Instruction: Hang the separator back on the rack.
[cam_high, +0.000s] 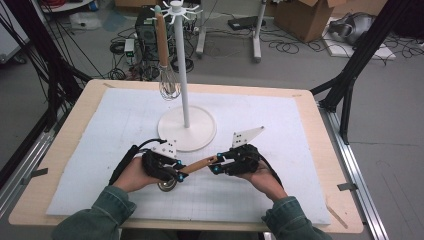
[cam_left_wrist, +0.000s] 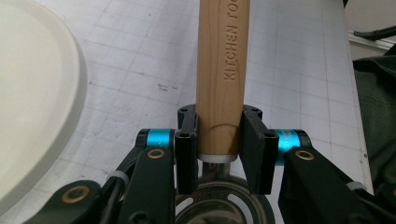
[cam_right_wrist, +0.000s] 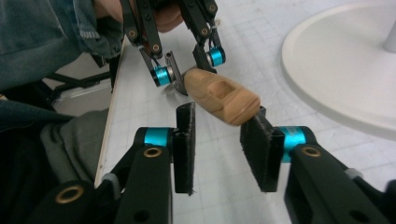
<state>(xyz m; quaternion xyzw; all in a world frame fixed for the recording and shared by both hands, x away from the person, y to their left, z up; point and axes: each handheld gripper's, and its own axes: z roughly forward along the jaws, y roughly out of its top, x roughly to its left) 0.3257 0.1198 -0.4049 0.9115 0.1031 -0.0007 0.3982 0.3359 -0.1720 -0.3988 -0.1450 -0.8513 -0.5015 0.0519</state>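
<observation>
White bench mat (cam_high: 280, 150), lower centre: wooden-handled utensil (cam_high: 197, 165) clamped by left hand-held gripper (cam_high: 176, 171); handle axis runs right into the parted right hand-held gripper (cam_high: 217, 165).

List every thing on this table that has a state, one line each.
Wooden-handled metal kitchen tool: lying on the mat, clamped near its metal end.
Left gripper: shut on the handle.
Right gripper: open around the handle's free end.
Wire whisk: hanging from the white stand.

Light wooden table (cam_high: 320, 150), white gridded mat (cam_high: 260, 190) on it, white stand base (cam_high: 200, 131) on mat
</observation>
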